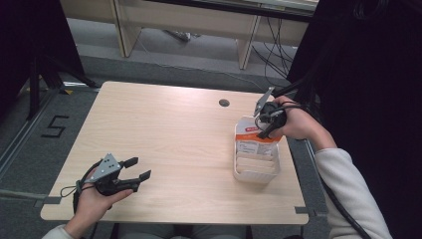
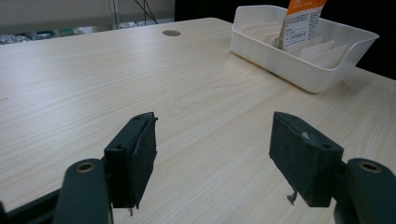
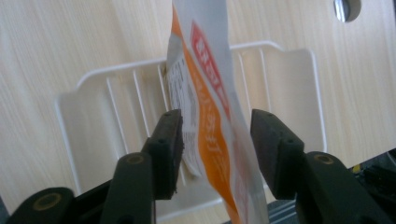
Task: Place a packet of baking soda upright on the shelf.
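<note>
An orange and white pouch (image 1: 253, 137) stands upright in the far end of a white slotted rack (image 1: 255, 172) at the table's right side. My right gripper (image 1: 265, 124) hovers over the pouch's top. In the right gripper view the pouch (image 3: 205, 60) passes between the jaws of my right gripper (image 3: 215, 149), which stand apart with a gap on the right side. My left gripper (image 1: 138, 168) is held low near the front left of the table, open and holding nothing. In the left gripper view its own jaws (image 2: 212, 158) frame bare wood, with the rack (image 2: 303, 70) and pouch (image 2: 301, 18) far off.
The wooden table (image 1: 164, 134) has a round cable hole (image 1: 224, 103) near its far edge. The rack's other slots (image 3: 93, 116) hold nothing. Cables and furniture legs lie on the floor beyond the table. Dark curtains hang at both sides.
</note>
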The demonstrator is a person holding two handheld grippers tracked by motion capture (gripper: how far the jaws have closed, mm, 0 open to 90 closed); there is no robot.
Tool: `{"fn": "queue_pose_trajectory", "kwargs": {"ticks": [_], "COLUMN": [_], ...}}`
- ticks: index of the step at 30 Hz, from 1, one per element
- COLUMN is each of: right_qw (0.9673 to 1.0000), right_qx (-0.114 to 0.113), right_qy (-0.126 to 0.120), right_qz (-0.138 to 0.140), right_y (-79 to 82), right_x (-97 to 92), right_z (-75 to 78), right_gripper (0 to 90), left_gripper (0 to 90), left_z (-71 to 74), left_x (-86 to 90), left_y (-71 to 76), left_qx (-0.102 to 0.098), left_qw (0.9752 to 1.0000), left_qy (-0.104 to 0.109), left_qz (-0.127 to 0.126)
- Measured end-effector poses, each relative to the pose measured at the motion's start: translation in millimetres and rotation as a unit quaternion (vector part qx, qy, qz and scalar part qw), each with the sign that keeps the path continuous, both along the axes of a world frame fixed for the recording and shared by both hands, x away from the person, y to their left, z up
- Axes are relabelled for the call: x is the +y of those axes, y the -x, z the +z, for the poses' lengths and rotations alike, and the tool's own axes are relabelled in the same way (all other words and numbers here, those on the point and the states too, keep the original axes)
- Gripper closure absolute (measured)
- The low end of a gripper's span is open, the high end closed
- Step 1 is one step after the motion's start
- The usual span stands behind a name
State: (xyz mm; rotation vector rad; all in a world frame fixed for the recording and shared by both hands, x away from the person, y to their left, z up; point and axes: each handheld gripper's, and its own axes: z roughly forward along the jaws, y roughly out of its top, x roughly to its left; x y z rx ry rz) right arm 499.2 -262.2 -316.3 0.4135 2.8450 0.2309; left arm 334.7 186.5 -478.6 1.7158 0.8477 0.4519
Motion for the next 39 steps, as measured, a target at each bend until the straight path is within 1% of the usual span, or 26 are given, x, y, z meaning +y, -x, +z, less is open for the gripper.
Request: {"fn": "queue_pose_trajectory", "kwargs": {"ticks": [3,5,7,8,9,12,15,16,18,19,20,22,24,25,26,28,29,30,31,32,33,34,35,36,38,39], "right_qw": [0.9996,0.9993,0.999,0.9986,0.9985,0.9975,0.9966,0.9959,0.9952,0.9944,0.9945,0.9935,0.9938,0.9928,0.9933,0.993,0.9923,0.9881,0.9898,0.9887,0.9911,0.988,0.9859,0.9889,0.9893,0.9857], "right_qx": [-0.004,-0.017,-0.026,-0.026,-0.031,-0.053,-0.063,-0.067,-0.076,-0.08,-0.08,-0.083,-0.08,-0.083,-0.08,-0.079,-0.078,-0.089,-0.085,-0.087,-0.079,-0.088,-0.089,-0.082,-0.076,-0.08], "right_qy": [-0.026,-0.029,-0.031,-0.035,-0.037,-0.027,-0.026,-0.031,-0.024,-0.023,-0.024,-0.023,-0.024,-0.03,-0.028,-0.03,-0.031,-0.032,-0.032,-0.028,-0.033,-0.038,-0.039,-0.039,-0.043,-0.044], "right_qz": [0.007,0.019,0.021,0.03,0.026,0.039,0.046,0.052,0.057,0.065,0.063,0.074,0.072,0.082,0.078,0.083,0.091,0.121,0.11,0.119,0.102,0.122,0.136,0.118,0.117,0.142], "right_y": [3.8,6.0,9.0,9.8,11.8,15.4,21.6,23.5,28.4,30.5,33.6,37.3,42.7,43.7,46.4,50.7,52.1,51.0,55.9,58.1,62.8,62.3,62.4,66.9,70.4,69.1], "right_x": [9.1,15.6,21.5,24.4,27.1,34.8,43.7,46.8,52.3,55.3,58.3,63.3,67.6,69.9,71.7,75.5,77.1,79.0,80.9,82.3,83.6,85.2,86.7,87.4,89.1,90.7], "right_z": [2.0,3.4,4.7,5.4,5.9,7.2,6.9,6.6,8.1,7.8,7.1,5.8,4.3,2.8,1.8,-1.7,-3.0,-4.2,-5.2,-5.0,-5.9,-6.7,-8.0,-9.9,-16.4,-20.4], "right_gripper": [50.6,49.8,49.3,49.1,48.5,47.1,47.1,47.1,46.4,46.0,45.9,45.9,45.8,45.9,45.9,45.8,45.9,46.0,46.0,46.1,46.1,46.1,46.1,46.2,46.2,46.2], "left_gripper": [31.4,31.4,31.4,31.4,31.4,31.4,31.4,31.4,31.4,31.4,31.4,31.4,31.4,31.4,31.3,31.4,31.4,31.4,31.4,31.3,31.4,31.3,31.3,31.4,31.3,31.4], "left_z": [0.2,0.1,-0.1,-0.1,0.0,-0.1,-0.3,-0.5,-0.7,-0.8,-0.8,-1.2,-1.3,-1.3,-1.3,-1.1,-0.7,-0.4,-0.7,-0.4,-1.4,-1.6,-1.3,-1.2,-1.4,-1.3], "left_x": [0.3,-0.1,-0.2,-0.3,-0.4,-0.4,-0.4,-0.6,-1.1,-1.3,-1.5,-2.4,-2.5,-2.5,-2.5,-2.4,-1.6,-1.2,-0.9,-0.7,-1.9,-2.1,-1.7,-2.3,-2.6,-2.3], "left_y": [0.0,0.4,0.0,0.1,0.5,0.6,0.7,0.8,1.3,1.3,1.3,1.9,2.2,2.0,2.3,2.0,1.4,1.2,0.6,1.0,1.1,1.2,0.6,1.0,0.8,0.9], "left_qx": [0.0,0.001,-0.001,-0.001,0.001,0.001,0.002,0.002,0.005,0.006,0.006,0.011,0.011,0.011,0.011,0.011,0.005,0.004,0.002,0.004,0.011,0.013,0.008,0.009,0.007,0.009], "left_qw": [1.0,1.0,1.0,1.0,1.0,1.0,1.0,1.0,1.0,1.0,1.0,0.9999,0.9999,0.9999,0.9999,0.9999,1.0,1.0,1.0,1.0,0.9999,0.9999,1.0,0.9999,1.0,1.0], "left_qy": [-0.005,-0.003,0.0,0.0,-0.002,-0.004,-0.006,-0.004,-0.002,-0.001,0.0,0.005,0.004,0.004,0.004,0.005,0.002,0.001,0.004,0.001,0.01,0.01,0.003,0.004,0.006,0.003], "left_qz": [-0.001,0.001,-0.002,-0.002,0.0,-0.001,-0.002,-0.002,0.0,-0.001,-0.001,0.002,0.002,0.001,0.002,0.001,-0.002,-0.003,-0.005,-0.001,0.005,0.005,-0.002,-0.003,-0.004,-0.002]}}
